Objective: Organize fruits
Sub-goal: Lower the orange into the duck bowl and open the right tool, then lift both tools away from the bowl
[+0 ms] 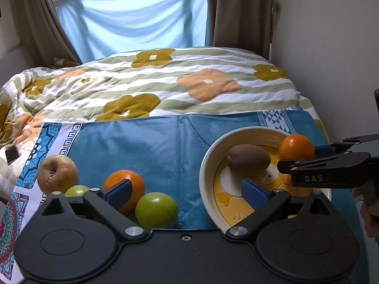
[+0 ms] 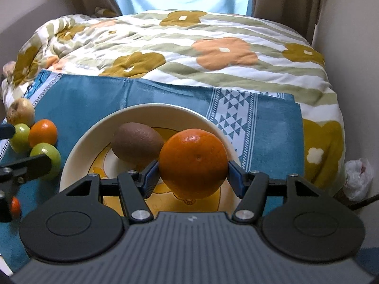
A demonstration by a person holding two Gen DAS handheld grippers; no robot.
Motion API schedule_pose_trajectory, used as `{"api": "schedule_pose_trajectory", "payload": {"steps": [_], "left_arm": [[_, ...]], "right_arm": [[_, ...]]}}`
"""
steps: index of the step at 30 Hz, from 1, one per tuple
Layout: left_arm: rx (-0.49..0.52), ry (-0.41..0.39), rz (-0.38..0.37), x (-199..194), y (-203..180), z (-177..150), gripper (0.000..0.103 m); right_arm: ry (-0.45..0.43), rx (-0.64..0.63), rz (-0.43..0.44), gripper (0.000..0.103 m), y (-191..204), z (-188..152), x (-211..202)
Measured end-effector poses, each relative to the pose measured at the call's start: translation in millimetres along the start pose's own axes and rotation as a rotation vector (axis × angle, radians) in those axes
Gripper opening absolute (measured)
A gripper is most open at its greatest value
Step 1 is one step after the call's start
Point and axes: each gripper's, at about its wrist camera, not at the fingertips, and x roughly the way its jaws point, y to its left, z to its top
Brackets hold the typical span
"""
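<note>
My right gripper point(image 2: 193, 174) is shut on an orange point(image 2: 193, 163) and holds it over the cream bowl point(image 2: 78, 142), right of a brown kiwi point(image 2: 137, 144) lying in the bowl. In the left wrist view the same orange point(image 1: 296, 146) sits between the right gripper's fingers over the bowl point(image 1: 206, 165), with the kiwi point(image 1: 248, 157) beside it. My left gripper point(image 1: 187, 189) is open and empty, low over the blue cloth. Left of it lie a second orange point(image 1: 137, 179), two green fruits point(image 1: 156, 210) and a brownish apple point(image 1: 56, 174).
The blue cloth point(image 1: 142, 146) lies over a flowered duvet point(image 1: 189, 82) on a bed. A wall stands at the right. A white plastic bag point(image 2: 357, 175) sits off the bed's right edge. A dark phone point(image 1: 11, 153) lies at the far left.
</note>
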Motion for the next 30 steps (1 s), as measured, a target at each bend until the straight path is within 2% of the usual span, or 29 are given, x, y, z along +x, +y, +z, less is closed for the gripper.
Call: {"api": "schedule_pose_trajectory", "payload": {"steps": [4, 5, 7, 9, 14, 20, 30], "left_arm": [[-0.008, -0.005, 0.009, -2, 2, -3, 0.1], [-0.006, -0.005, 0.016, -3, 1, -4, 0.1], [0.002, -0.006, 0.028, -4, -1, -5, 0.1], [0.01, -0.012, 0.029, -6, -3, -6, 0.101], [0.015, -0.02, 0.031, -11, -7, -7, 0.101], [0.01, -0.041, 0.035, -24, -7, -9, 0.101], [-0.006, -0.088, 0.035, -71, -1, -15, 0.102]], "right_arm": [[0.002, -0.012, -0.019, 0.078, 3, 0, 3], [-0.019, -0.015, -0.03, 0.082, 3, -1, 0], [-0.067, -0.027, -0.072, 0.103, 4, -2, -7], [-0.094, -0.025, -0.098, 0.103, 2, -4, -12], [-0.05, 0.067, -0.056, 0.103, -14, -9, -16], [-0.05, 0.114, -0.054, 0.103, -21, -16, -30], [-0.046, 0.157, -0.052, 0.103, -20, -20, -65]]}}
